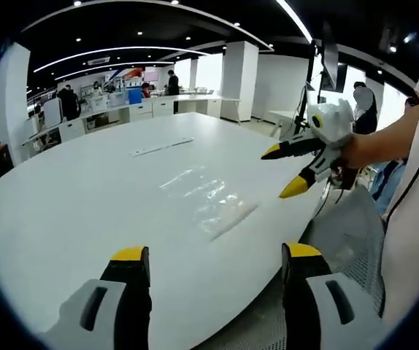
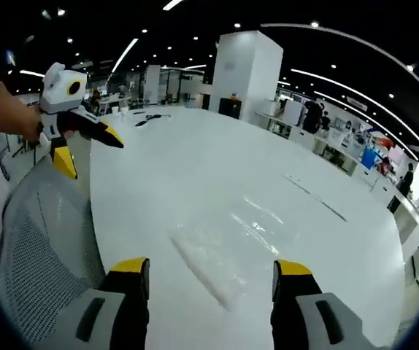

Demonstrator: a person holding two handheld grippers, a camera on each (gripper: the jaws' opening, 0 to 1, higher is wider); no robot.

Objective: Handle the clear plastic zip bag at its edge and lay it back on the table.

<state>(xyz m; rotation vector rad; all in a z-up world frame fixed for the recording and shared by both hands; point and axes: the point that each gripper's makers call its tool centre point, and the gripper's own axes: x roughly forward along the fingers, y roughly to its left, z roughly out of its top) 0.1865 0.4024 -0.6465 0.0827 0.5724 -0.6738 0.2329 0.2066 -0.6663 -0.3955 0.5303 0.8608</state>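
Right gripper view puts the clear plastic zip bag (image 2: pixel 228 251) flat on the white table (image 2: pixel 195 160), straight ahead of your right gripper (image 2: pixel 211 271), whose jaws stand wide apart and hold nothing. The bag's thick closure strip (image 2: pixel 204 266) is the edge nearest you, running slantwise across the gap between those jaws, with the rest of the bag reaching away over the table. That strip lies just inside the table's near edge, beside the grey mesh chair (image 2: pixel 41 248).

From the left gripper view, the bag (image 1: pixel 208 195) lies further off, past the left gripper (image 1: pixel 213 266), whose jaws are also wide and empty; its long axis runs away from you and the strip (image 1: pixel 233 221) is at its near end. Your right gripper (image 1: pixel 288 169) hangs open above the table edge, just beside the bag's near corner.

So your right hand looks the nearer one. To take the bag at its edge, you would probably bring it down onto the strip, turning the jaws to cross it.
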